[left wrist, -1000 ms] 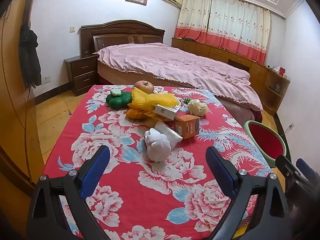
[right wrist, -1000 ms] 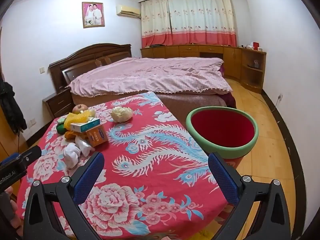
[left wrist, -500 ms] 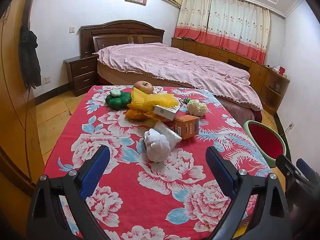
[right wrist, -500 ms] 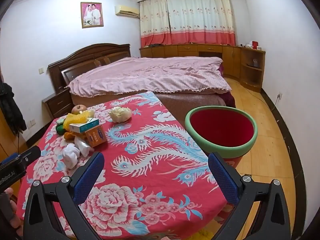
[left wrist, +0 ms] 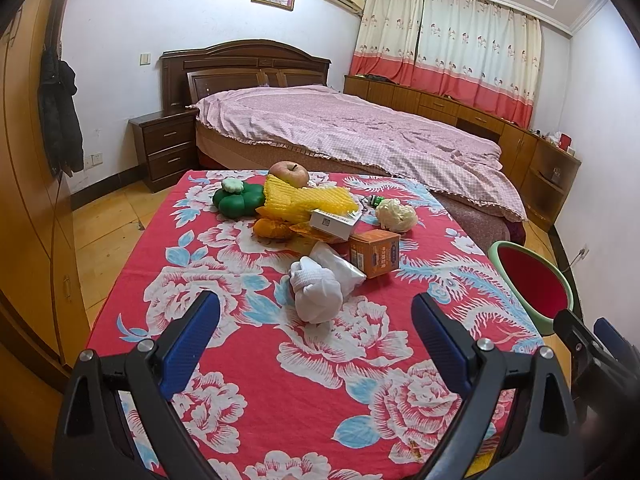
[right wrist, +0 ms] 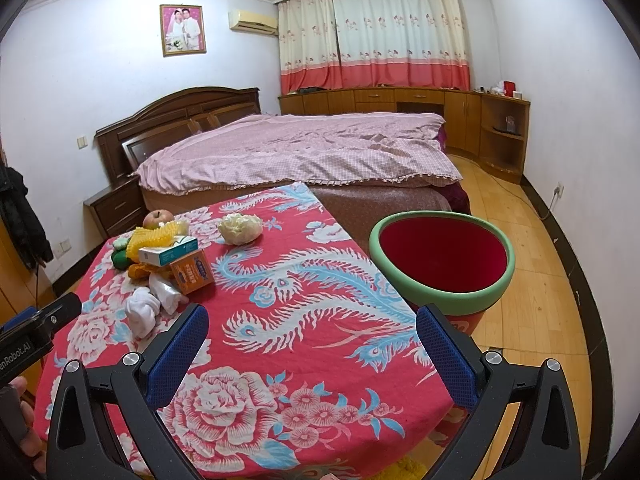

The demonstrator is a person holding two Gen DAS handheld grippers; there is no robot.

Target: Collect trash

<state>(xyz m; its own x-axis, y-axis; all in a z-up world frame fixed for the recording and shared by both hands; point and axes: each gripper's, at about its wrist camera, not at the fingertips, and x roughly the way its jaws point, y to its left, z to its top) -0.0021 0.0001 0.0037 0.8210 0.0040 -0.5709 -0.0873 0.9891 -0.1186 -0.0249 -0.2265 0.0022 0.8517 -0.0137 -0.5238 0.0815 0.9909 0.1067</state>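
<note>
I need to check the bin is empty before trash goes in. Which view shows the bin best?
The right wrist view: the bin stands whole beside the table, its green rim and red inside open to the camera. The left wrist view catches only part of it at the right edge, behind the table corner.

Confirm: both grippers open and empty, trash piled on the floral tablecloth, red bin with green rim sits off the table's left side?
Not quite: the red bin with the green rim sits off the table's right side, as the right wrist view shows. The rest holds: left gripper and right gripper are open and empty, and the trash pile lies on the floral tablecloth.
</note>
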